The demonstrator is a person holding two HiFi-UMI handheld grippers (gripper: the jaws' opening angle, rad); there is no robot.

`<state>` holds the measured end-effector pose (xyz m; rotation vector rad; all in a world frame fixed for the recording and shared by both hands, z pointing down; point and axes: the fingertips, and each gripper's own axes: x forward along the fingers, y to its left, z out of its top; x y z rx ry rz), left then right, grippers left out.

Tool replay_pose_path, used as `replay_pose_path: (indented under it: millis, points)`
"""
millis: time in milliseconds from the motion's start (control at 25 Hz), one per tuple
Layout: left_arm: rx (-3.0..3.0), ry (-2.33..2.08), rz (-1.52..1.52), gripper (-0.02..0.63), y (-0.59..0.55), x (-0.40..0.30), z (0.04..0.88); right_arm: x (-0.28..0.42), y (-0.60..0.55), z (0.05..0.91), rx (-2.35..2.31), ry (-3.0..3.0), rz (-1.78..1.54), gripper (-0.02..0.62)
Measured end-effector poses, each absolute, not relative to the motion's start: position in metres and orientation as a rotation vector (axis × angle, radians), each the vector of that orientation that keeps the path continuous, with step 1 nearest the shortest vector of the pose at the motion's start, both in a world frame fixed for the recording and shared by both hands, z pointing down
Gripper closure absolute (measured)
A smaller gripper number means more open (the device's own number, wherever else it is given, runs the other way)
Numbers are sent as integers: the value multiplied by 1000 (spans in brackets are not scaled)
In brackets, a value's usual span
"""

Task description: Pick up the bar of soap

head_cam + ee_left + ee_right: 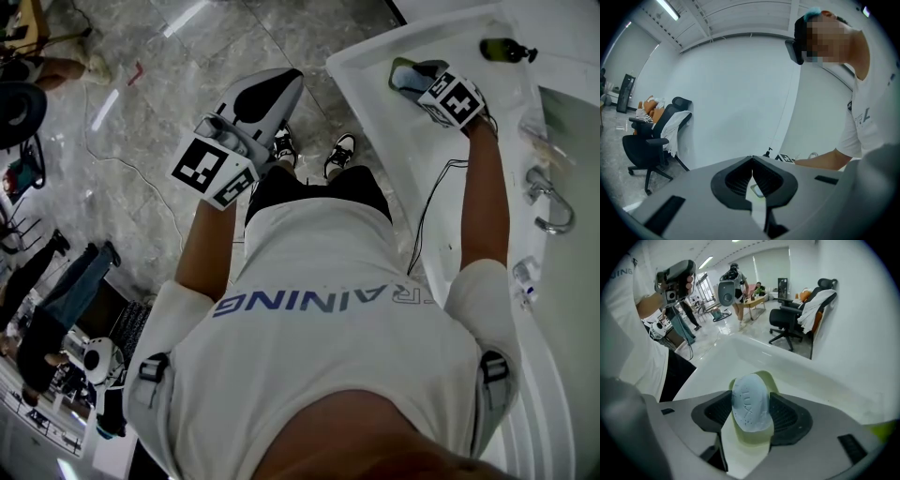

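Observation:
The bar of soap (750, 405) is pale blue and oval, and it stands on edge between the pads of my right gripper (750, 398), which is shut on it. A pale green soap dish (768, 379) lies right under and behind the bar. In the head view my right gripper (412, 77) hangs over the far corner of the white bathtub (375, 70), above the green dish (398, 66). My left gripper (270, 92) is held up over the floor, left of the tub. Its jaws (752, 160) are shut with nothing in them.
A dark green pump bottle (506, 49) lies on the tub ledge to the right of the dish. A chrome tap (551, 202) stands on the right ledge. A cable (427, 216) runs down into the tub. Black office chairs (790, 317) stand by the wall beyond.

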<state>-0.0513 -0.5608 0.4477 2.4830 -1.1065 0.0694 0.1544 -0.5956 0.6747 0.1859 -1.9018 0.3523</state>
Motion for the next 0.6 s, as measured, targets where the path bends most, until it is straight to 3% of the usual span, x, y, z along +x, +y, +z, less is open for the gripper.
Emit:
replay_pose_path:
  millis: [600]
  points:
    - [2580, -1036, 92, 597, -568, -23, 424, 170, -608, 549, 1017, -2301, 439, 334]
